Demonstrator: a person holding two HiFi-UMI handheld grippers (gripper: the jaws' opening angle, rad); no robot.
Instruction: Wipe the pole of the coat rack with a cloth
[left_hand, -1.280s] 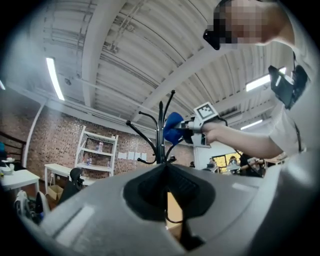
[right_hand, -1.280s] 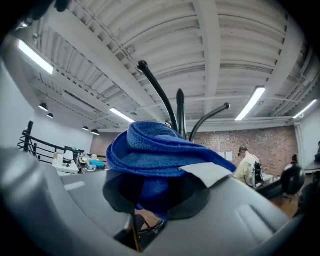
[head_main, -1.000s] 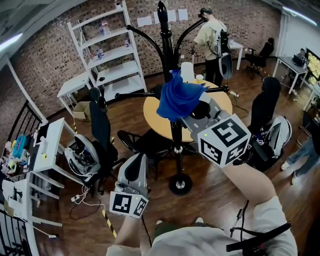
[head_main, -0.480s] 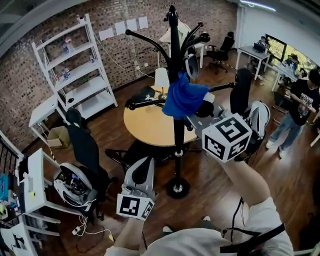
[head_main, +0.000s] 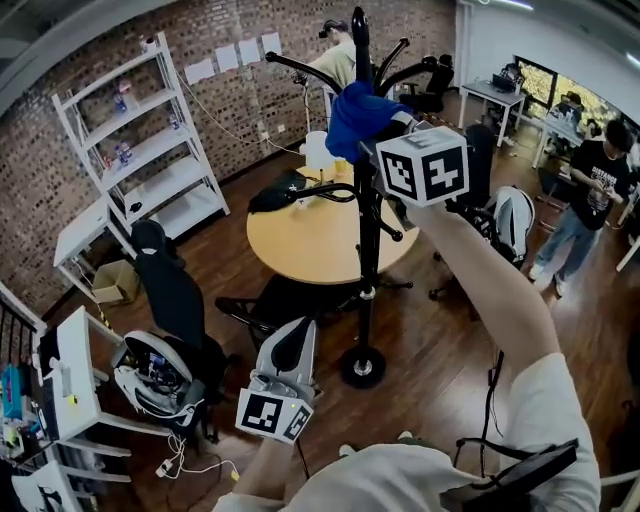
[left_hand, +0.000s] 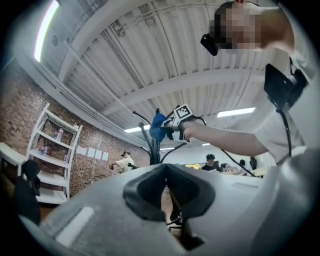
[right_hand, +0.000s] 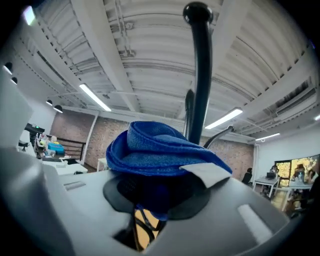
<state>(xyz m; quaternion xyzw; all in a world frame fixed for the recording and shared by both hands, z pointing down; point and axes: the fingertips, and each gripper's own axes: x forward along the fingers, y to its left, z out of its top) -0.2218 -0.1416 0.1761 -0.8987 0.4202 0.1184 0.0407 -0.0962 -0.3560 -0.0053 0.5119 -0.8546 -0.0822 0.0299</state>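
The black coat rack (head_main: 365, 290) stands on the floor beside the round desk (head_main: 300, 240). High against its pole (right_hand: 201, 75), the bunched blue cloth (right_hand: 160, 150) is clamped in the right tongs (right_hand: 157, 192). The left tongs (left_hand: 167, 187) sit low, jaws together, holding nothing.

My right claw (right_hand: 155, 192) is clamped on the blue cloth (right_hand: 160, 150), which bunches in thick folds just above the jaws, with a pale tag poking out on its right. Right behind the cloth, the black pole (right_hand: 201, 75) of the coat rack (head_main: 362, 366) stands upright and rises to a rounded knob well above the claw. In the head view the cloth lies against the pole's upper part, among the curved hooks.
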